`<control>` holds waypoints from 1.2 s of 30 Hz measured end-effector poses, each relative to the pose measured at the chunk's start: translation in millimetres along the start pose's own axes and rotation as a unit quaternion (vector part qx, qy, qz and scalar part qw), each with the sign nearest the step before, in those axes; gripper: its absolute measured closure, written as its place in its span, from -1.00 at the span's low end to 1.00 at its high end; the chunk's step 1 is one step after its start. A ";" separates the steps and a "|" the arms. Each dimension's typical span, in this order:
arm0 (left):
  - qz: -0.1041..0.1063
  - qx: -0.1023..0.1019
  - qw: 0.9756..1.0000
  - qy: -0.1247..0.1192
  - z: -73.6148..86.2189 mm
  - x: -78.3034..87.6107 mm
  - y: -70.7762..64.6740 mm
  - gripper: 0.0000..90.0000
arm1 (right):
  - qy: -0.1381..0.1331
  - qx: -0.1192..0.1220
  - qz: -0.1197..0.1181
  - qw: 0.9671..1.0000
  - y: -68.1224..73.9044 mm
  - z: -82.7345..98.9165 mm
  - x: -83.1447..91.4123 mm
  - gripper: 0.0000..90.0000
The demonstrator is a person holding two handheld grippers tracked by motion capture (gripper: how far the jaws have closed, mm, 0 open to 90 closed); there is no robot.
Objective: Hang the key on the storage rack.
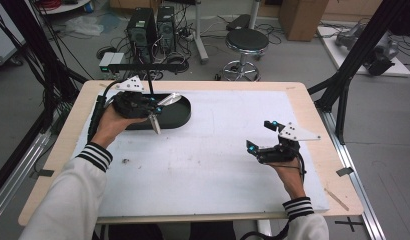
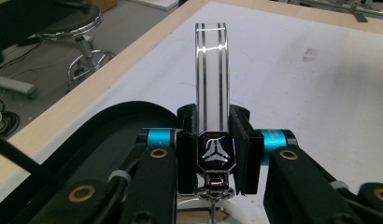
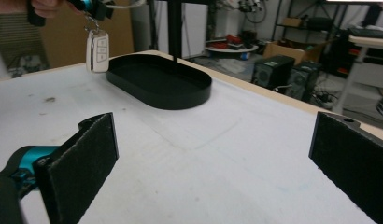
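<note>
Key fob (image 3: 97,51) hangs from the left gripper (image 1: 152,111), jaws clamped on it, just above the near-left rim of the black oval tray (image 1: 180,117). In the left gripper view the fob (image 2: 211,88) sticks out edge-on between the pads, chrome sides showing, w/ the tray wall (image 2: 110,116) curving below-left. In the high view the fob (image 1: 155,123) dangles at the tray's front edge; can't tell if it touches the rim.

Right gripper (image 1: 263,137) sits well apart on the table's right half, jaws spread wide, nothing between the pads (image 3: 82,163). Plenty of bare mat between the two grippers and in front of the tray; no clutter in that stretch.

A thin black post (image 1: 149,82) rises at the tray's far side w/ a crossbar (image 1: 145,66) overhead, close to the left gripper's top plate. Tray interior looks bare where visible.

Surface: white mat (image 1: 218,155) on a light wood table (image 1: 313,115), a few dark specks (image 1: 126,161) near the left sleeve, wood margin exposed on all sides. Black frame struts stand at both table sides. Beyond the far edge: stool (image 1: 246,42), two PC towers (image 1: 152,27), cables on a grey floor, cardboard box (image 1: 303,17).
</note>
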State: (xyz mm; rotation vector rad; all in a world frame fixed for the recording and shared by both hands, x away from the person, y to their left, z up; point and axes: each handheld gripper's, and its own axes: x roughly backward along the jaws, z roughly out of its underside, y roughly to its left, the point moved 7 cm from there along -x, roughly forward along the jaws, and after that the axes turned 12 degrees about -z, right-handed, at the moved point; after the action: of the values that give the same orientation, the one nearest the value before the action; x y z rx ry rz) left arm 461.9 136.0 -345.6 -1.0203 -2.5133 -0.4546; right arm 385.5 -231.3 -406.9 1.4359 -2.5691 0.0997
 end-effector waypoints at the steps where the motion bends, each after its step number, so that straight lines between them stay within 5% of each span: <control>1: -0.001 0.005 1.000 -0.004 -1.0 -0.2 3.1 0.65 | -0.002 -0.003 0.007 1.000 -0.8 3.6 3.0 -0.99; 18: -0.049 0.044 0.998 -0.005 -4.9 -6.4 40.6 0.65 | -0.069 0.010 0.069 0.995 0.8 28.8 19.7 -0.99; 36: -0.094 0.088 0.991 -0.021 1.7 -14.0 68.6 0.65 | -0.111 0.016 0.110 0.988 6.1 45.7 34.0 -0.99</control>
State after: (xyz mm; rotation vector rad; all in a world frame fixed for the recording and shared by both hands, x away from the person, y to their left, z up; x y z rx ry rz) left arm 519.9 175.4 -343.3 -0.7375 -2.6440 -0.2590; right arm 356.7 -263.6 -444.5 1.2296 -2.9148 0.0137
